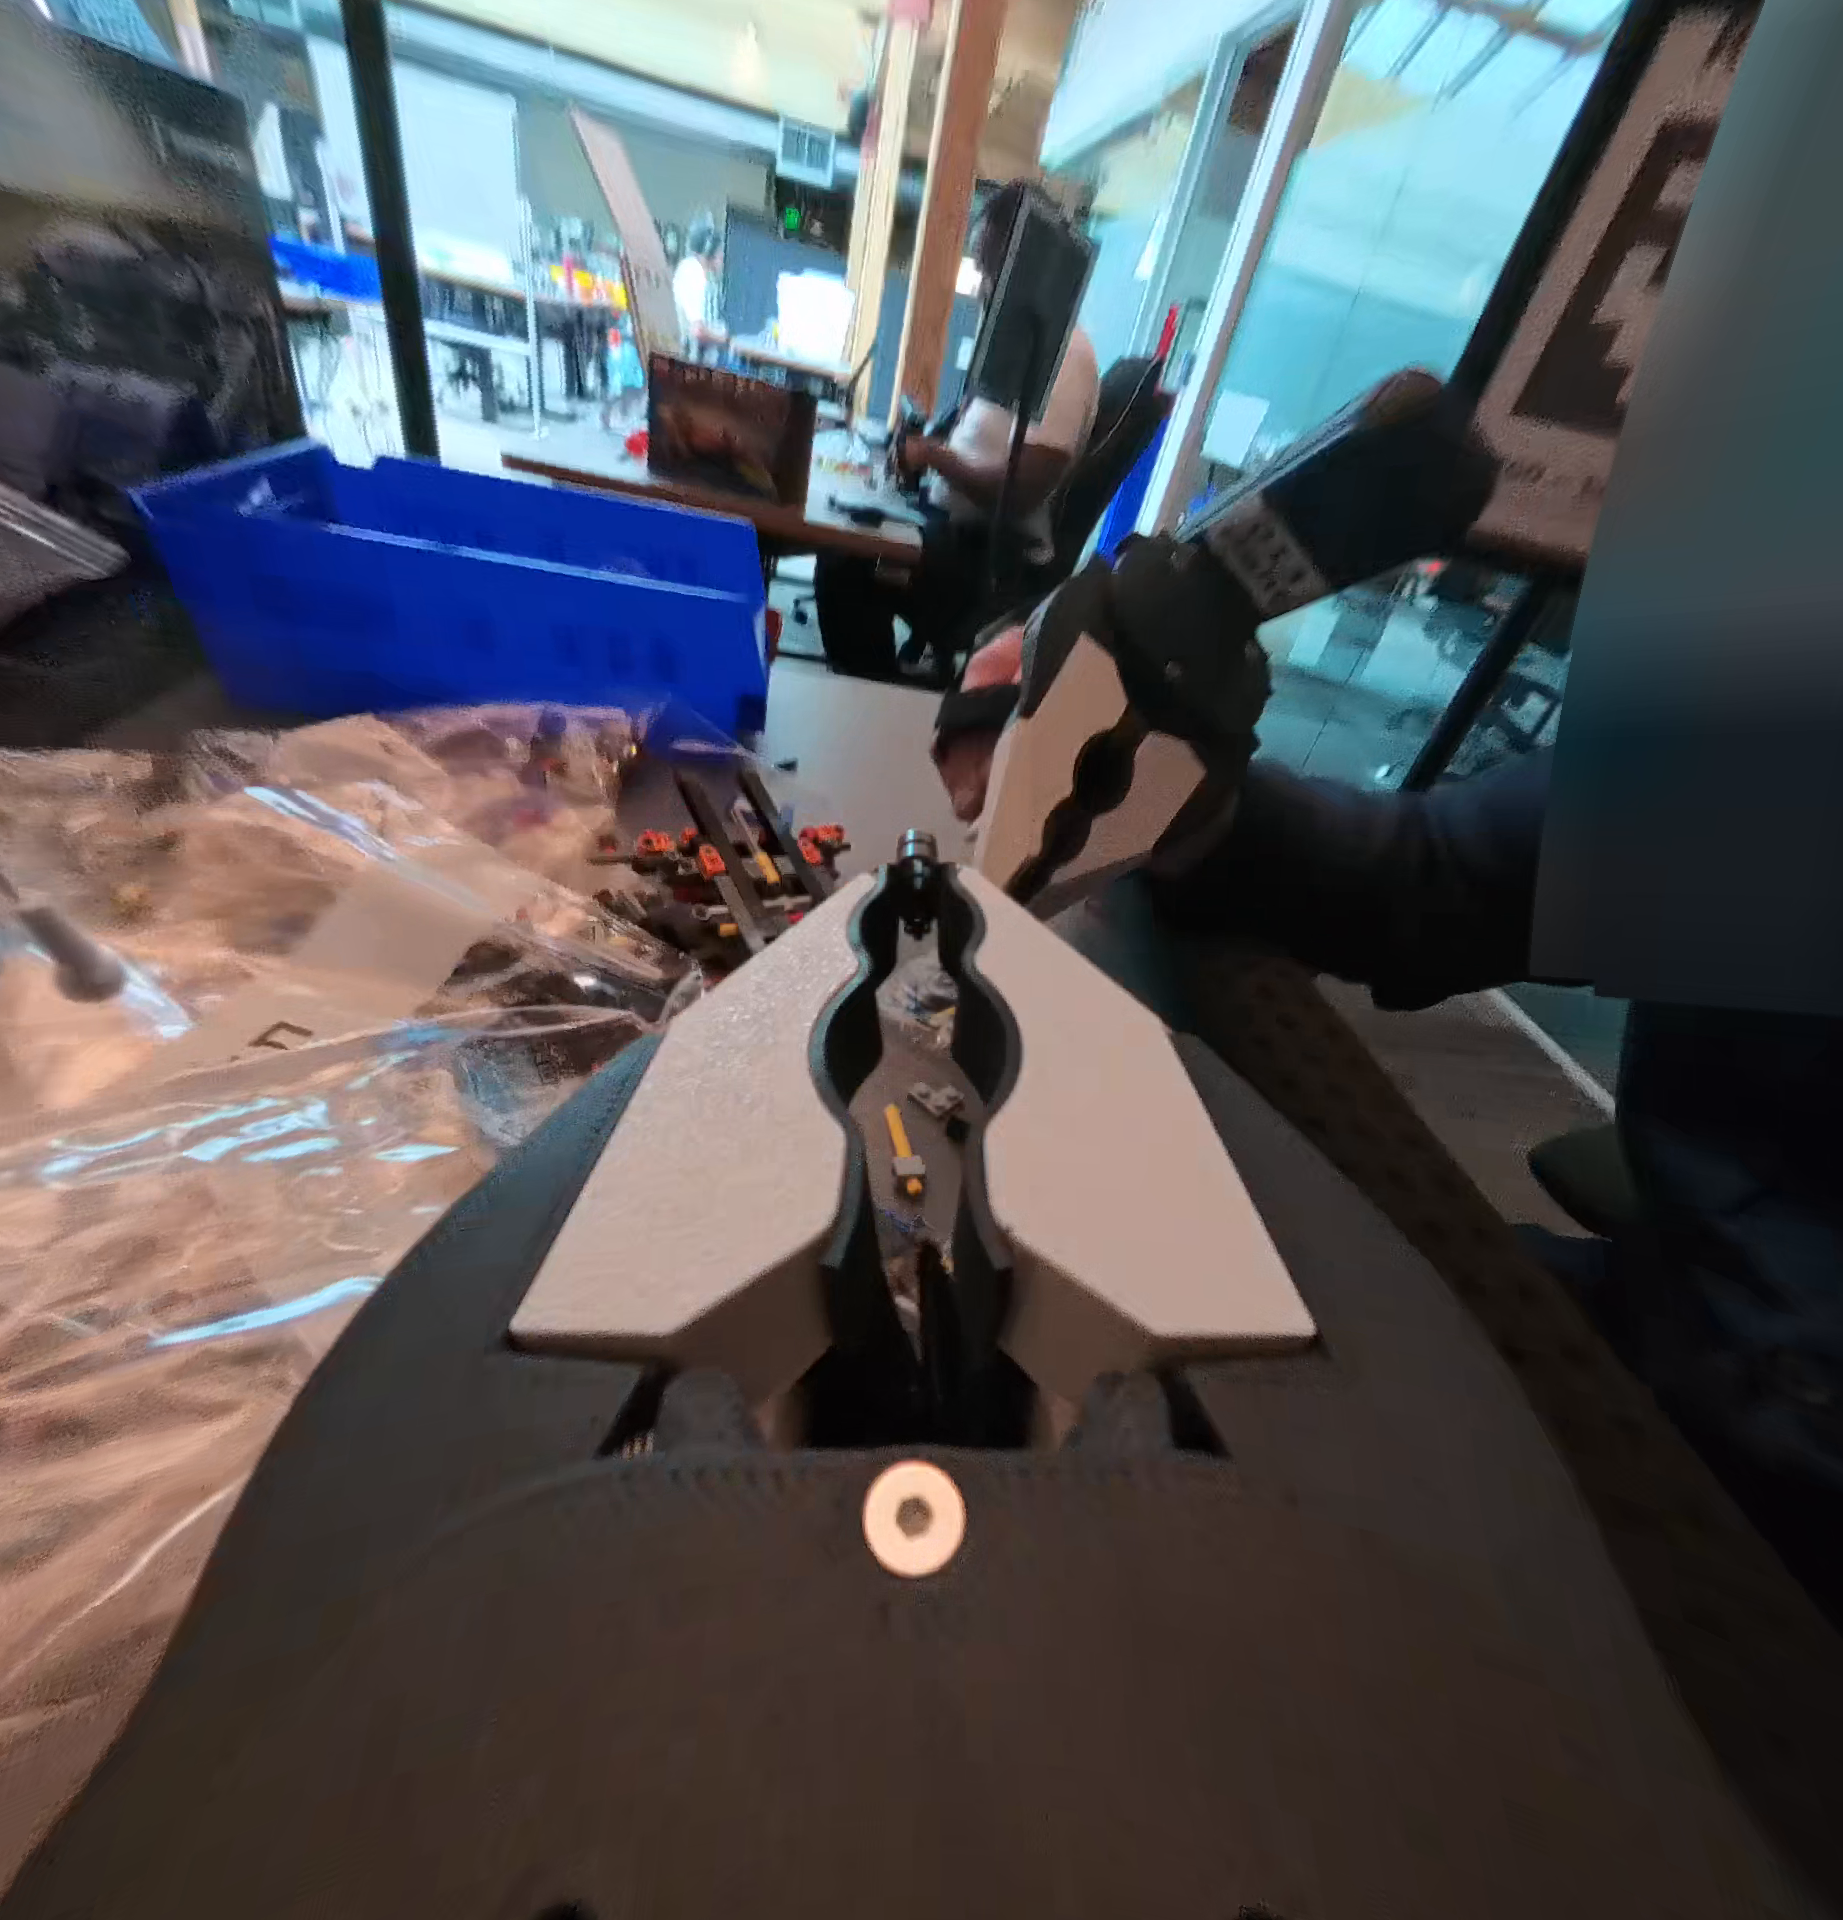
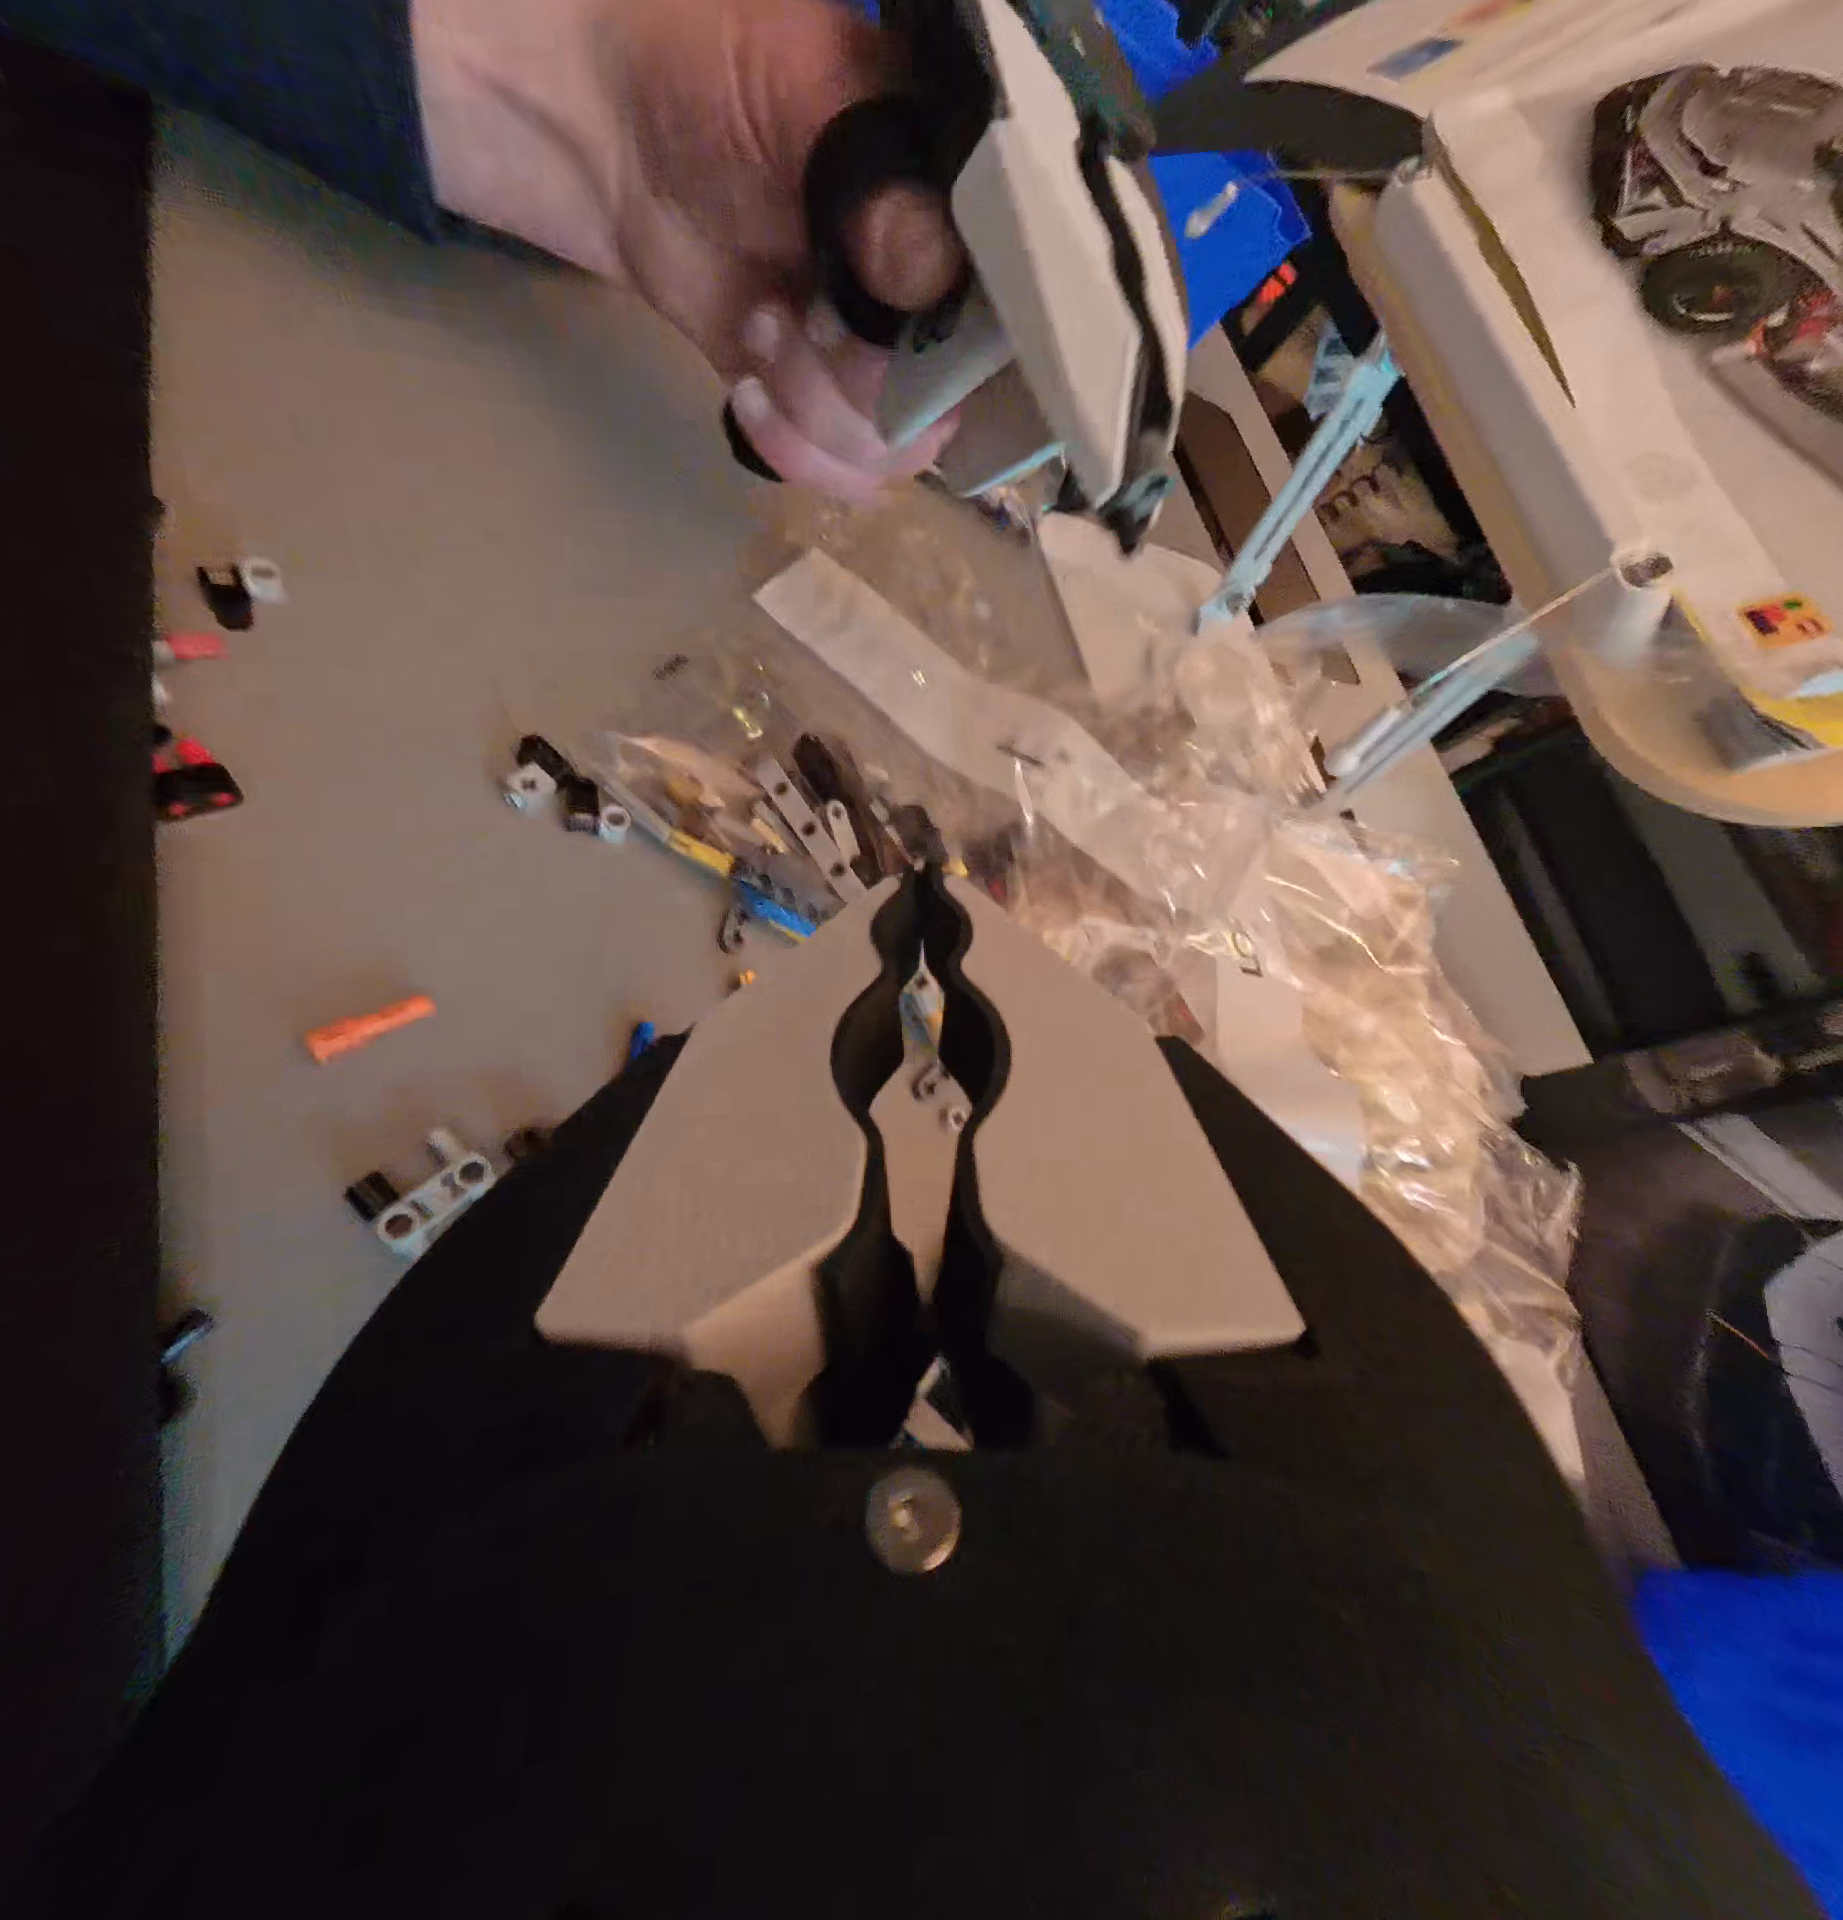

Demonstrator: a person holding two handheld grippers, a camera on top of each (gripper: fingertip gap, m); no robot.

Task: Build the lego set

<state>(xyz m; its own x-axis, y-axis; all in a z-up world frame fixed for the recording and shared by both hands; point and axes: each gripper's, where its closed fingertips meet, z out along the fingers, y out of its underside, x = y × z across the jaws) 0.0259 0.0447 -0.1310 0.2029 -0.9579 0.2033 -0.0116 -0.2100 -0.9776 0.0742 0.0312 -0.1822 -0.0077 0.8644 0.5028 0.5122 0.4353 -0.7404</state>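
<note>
Left gripper [image 1: 915,857]: I hold it with the fingertips pinched on a small grey-and-black pin piece [image 1: 914,847]; the piece sticks out just past the tips.
Right gripper [image 2: 922,881]: my jaws are drawn together at the tips, which sit over the mouth of a parts bag; I cannot tell whether anything is caught between them.
Lego assembly [image 1: 735,868]: a dark frame with orange-red connectors lies on the table [image 1: 855,738], just beyond my left fingertips.
Surroundings, left wrist view: crumpled clear plastic bags [image 1: 221,935] fill the left side; one blue bin [image 1: 460,592] stands behind them; my right gripper [image 1: 1093,790] hangs close on the right, tips pointing down.
Surroundings, right wrist view: one orange piece [image 2: 369,1027] lies alone on the table [image 2: 429,582]; light grey connectors [image 2: 434,1195] and black pins are scattered near it; beams spill from a clear bag [image 2: 782,800].
Obstruction: the plastic bags crowd both grippers' working area.
Right view only: the set's box [image 2: 1623,312] with a vehicle picture, and my left hand [image 2: 688,177] on its gripper.
Left view only: the assembly and one seated person [image 1: 1000,436] at a far table.
</note>
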